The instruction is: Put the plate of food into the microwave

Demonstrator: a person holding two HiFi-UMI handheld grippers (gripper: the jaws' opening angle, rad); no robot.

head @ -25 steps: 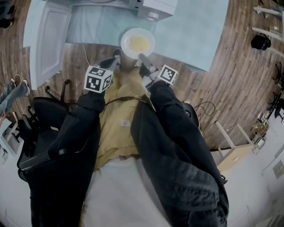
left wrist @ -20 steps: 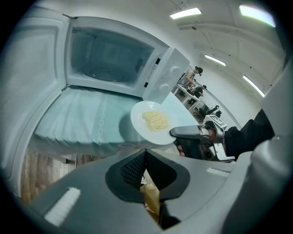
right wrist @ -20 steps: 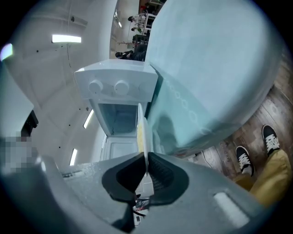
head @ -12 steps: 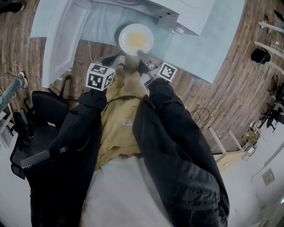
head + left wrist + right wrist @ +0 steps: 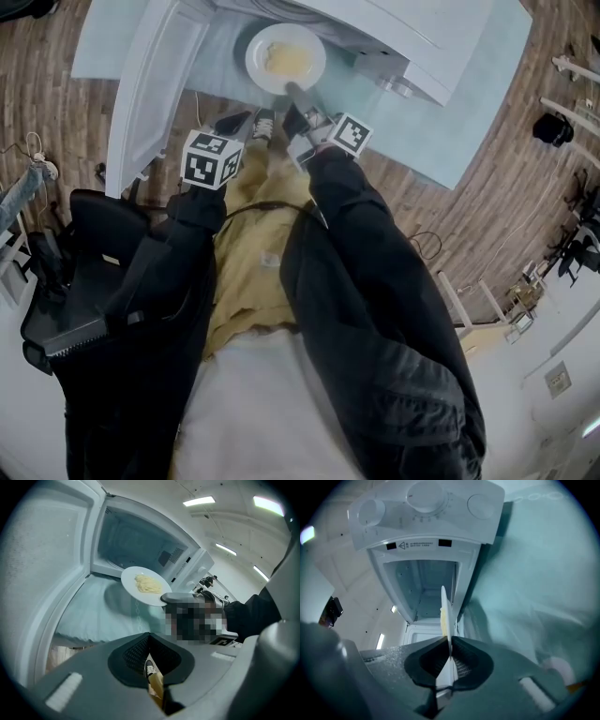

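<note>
Plate (image 5: 286,58) hangs from one point only: your right gripper (image 5: 292,93) is pinched tight on its near rim, pads almost meeting across the thin edge, with the yellow food (image 5: 149,584) heaped near the middle and all that weight out beyond the grip. It is in the air above the teal cloth (image 5: 469,89), right at the mouth of the microwave (image 5: 424,508), not yet inside as far as you can judge. The door (image 5: 51,564) stands swung wide on your left, so the way in looks free. Carry the plate straight into the cavity and keep your wrist from rolling, since a rim hold like this would let the far edge droop and the food slide. The right gripper view shows the plate edge-on, lined up with the opening but close to the frame beside the control panel (image 5: 480,506), so favour the door side a little. Go low over the sill, set the plate flat on the cavity floor, and only then let the jaws part. Your left gripper (image 5: 234,123) is closed on nothing, with only your shoe (image 5: 150,670) showing past its jaws. Hold it back near your body, clear of the door and the plate's path.
</note>
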